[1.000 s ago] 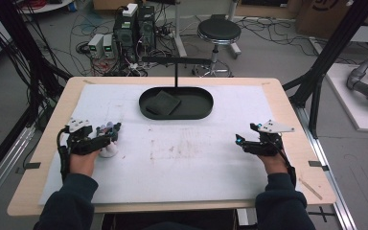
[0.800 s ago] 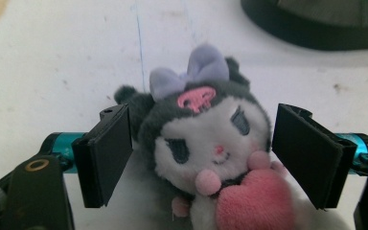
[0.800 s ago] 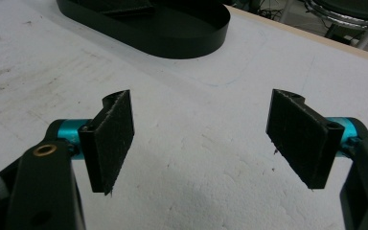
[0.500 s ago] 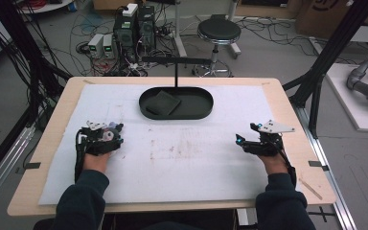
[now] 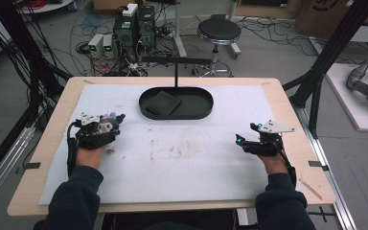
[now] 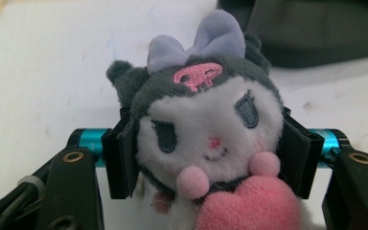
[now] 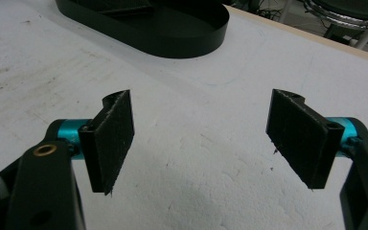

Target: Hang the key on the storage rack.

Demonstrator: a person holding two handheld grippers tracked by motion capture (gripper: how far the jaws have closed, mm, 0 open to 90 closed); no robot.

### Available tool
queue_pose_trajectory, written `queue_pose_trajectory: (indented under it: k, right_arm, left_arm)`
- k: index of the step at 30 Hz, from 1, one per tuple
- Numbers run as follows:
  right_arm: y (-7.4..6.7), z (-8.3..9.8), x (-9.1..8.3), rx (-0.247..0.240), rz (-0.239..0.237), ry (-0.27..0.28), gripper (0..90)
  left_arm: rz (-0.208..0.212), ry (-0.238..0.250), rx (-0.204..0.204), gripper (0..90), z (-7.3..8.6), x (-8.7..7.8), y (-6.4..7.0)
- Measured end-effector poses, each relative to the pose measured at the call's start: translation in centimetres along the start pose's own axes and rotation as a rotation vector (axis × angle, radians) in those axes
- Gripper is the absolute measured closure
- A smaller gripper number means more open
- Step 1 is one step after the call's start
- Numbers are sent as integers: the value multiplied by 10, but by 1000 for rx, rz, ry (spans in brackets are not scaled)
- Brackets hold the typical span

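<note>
A white mat (image 5: 182, 158) covers the wooden table (image 5: 292, 110), with a black tray (image 5: 196, 112) near its far edge and cables and a stool (image 5: 219, 32) on the floor beyond. Near the left edge, the left gripper (image 6: 206, 158), its jaws just closing, pinches a plush toy (image 6: 206, 129) by the head. The right gripper (image 7: 201, 139) hovers spread wide and empty near the right edge.

left gripper (image 5: 109, 125) low on left side, fingers (image 6: 120, 158) just been closing, pressed on both cheeks of soft toy (image 6: 206, 129) | right gripper (image 5: 242, 140) low on right side, pointing left, fingers (image 7: 110, 139) wide apart, nothing between | both forearms in dark sleeves
</note>
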State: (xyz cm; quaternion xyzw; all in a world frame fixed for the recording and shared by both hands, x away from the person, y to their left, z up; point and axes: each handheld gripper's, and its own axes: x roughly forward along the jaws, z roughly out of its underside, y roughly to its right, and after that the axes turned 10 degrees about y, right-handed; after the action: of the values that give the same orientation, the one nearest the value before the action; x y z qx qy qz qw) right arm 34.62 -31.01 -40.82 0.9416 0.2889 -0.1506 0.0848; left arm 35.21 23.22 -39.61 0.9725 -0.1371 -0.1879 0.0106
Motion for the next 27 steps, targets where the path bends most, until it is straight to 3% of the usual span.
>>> queue_pose_trajectory:
  k: [5,16,20,24,27]
  right_arm:
    - [0,0,0,-2,1,-1,252]
    - [0,0,-1,1,-3,1,252]
    - [1,0,-1,-1,-1,2,252]
    - [1,0,-1,2,-3,1,252]
    - [1,1,0,1,-5,-5,252]
  left_arm:
    - [95,67,5,356,-33,0,5]
    - [215,136,57,355,-95,14,21]
    - [256,151,43,355,-109,26,26]
    - [286,135,42,355,-119,40,31]
    - [310,141,-2,355,-126,51,32]
